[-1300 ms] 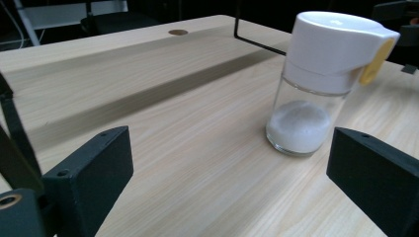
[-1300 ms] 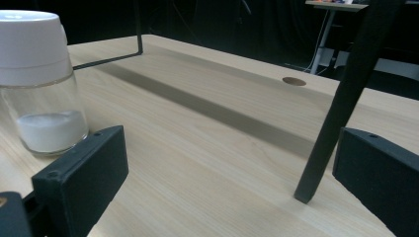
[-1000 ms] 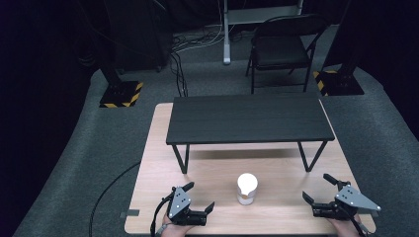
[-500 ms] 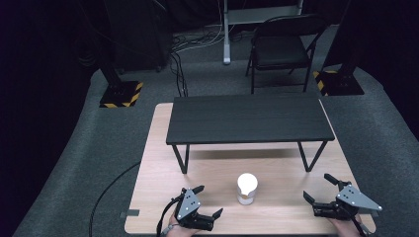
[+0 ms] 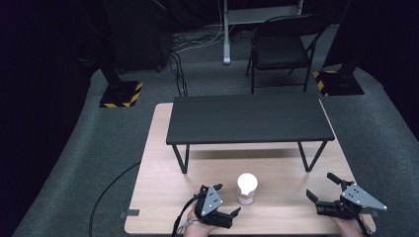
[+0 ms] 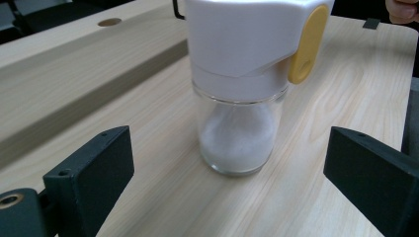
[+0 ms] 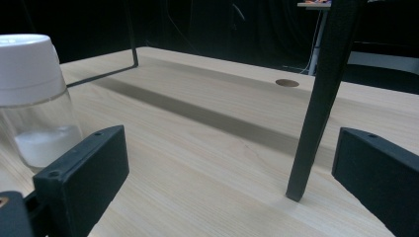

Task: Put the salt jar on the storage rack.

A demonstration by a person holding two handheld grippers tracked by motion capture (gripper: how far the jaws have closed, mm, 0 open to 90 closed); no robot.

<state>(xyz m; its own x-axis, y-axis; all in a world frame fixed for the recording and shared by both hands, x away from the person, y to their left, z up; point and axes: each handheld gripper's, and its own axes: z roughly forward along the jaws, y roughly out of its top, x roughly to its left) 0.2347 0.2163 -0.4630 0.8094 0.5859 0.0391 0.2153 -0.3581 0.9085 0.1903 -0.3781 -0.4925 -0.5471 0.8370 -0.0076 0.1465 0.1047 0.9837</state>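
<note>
Nearest, left tongs (image 5: 227,203) gaping wide, empty, aimed at the shaker jar (image 5: 246,188) just beside them on the wooden counter (image 5: 158,197). Right tongs (image 5: 323,188) likewise wide open, empty, well apart. Farther back, a black shelf (image 5: 249,118) straddling the counter; beyond, a folding chair (image 5: 281,49).

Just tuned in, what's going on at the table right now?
A person holds a gripper in each hand at a wooden table. The left gripper, jaws open, points at a glass shaker with a white and yellow lid, not touching it. The right gripper sits open, apart, near the black shelf's leg.
</note>
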